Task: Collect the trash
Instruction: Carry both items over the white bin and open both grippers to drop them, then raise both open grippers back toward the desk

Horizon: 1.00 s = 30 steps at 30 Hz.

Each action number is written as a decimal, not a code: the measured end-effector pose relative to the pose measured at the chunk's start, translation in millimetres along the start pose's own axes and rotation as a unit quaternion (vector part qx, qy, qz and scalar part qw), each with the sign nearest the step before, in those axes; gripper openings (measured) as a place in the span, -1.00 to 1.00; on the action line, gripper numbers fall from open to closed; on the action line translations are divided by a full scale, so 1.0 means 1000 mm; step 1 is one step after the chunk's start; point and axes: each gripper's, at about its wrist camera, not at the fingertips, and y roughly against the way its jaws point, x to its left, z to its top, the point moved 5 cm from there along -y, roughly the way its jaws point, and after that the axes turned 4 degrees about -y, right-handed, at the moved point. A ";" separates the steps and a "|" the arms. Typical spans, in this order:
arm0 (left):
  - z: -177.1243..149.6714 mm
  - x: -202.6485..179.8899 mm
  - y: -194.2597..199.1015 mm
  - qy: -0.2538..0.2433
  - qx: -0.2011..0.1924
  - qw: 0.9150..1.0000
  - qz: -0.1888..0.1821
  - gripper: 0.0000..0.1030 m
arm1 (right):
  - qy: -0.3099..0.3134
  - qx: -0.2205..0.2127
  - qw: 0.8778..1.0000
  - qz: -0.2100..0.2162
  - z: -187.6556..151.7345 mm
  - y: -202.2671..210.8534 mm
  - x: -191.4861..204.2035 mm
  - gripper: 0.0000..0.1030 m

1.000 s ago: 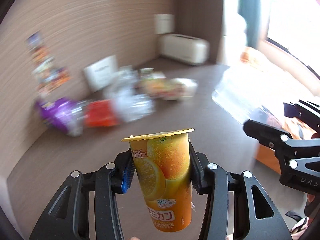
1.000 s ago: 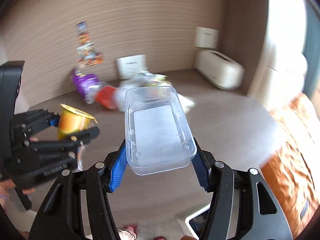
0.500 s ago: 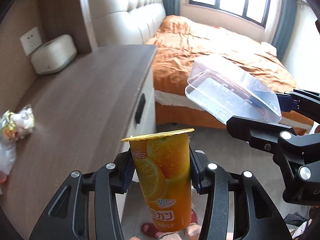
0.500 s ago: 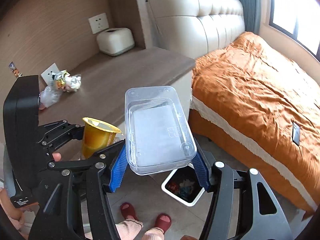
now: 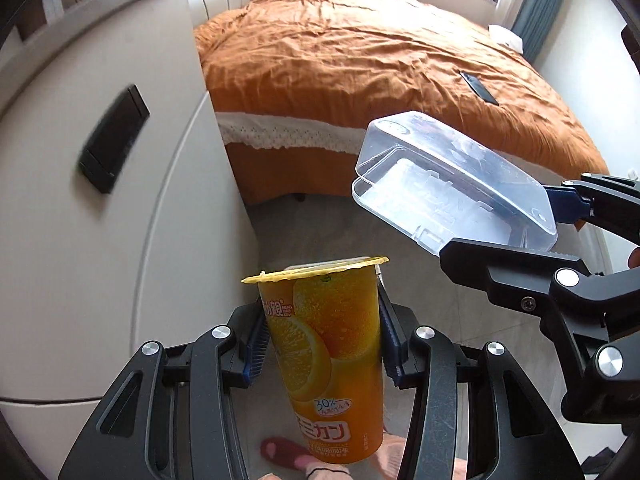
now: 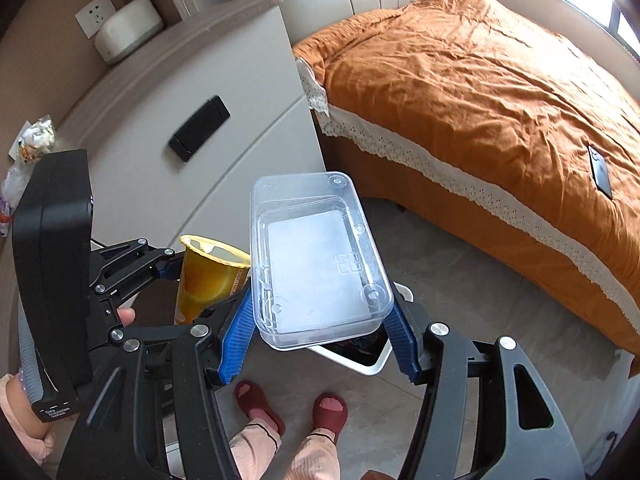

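My left gripper (image 5: 322,344) is shut on an orange juice cup (image 5: 328,356) with a yellow foil lid, held upright over the floor. My right gripper (image 6: 320,320) is shut on a clear plastic food container (image 6: 316,256), held flat. The container also shows in the left wrist view (image 5: 452,188), to the right of and above the cup. The cup shows in the right wrist view (image 6: 204,276), left of the container. A white trash bin (image 6: 360,356) with dark contents stands on the floor directly beneath the container, mostly hidden by it.
A white cabinet (image 6: 192,92) with a dark handle (image 6: 200,128) stands to the left; wrappers (image 6: 32,144) lie on its top. A bed with an orange cover (image 6: 500,92) and a phone (image 6: 600,176) is on the right. The person's slippered feet (image 6: 288,408) are below.
Both grippers swung away from the cabinet top, right and downward, carrying the cup and the container. The trash bin now lies under the right gripper.
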 end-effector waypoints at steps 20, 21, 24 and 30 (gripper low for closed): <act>-0.051 -0.009 -0.198 0.024 0.058 0.995 -0.075 0.90 | -0.048 0.082 0.995 -0.010 -0.059 -0.188 -0.071 0.82; -0.054 -0.011 -0.205 0.026 0.066 0.994 -0.078 0.90 | -0.055 0.083 0.995 -0.015 -0.061 -0.192 -0.077 0.91; -0.059 -0.018 -0.218 0.016 0.087 0.994 -0.069 0.91 | -0.060 0.095 0.993 -0.030 -0.067 -0.196 -0.086 0.91; -0.050 -0.023 -0.192 0.006 0.083 0.995 -0.049 0.91 | -0.068 0.090 0.993 -0.027 -0.063 -0.168 -0.082 0.91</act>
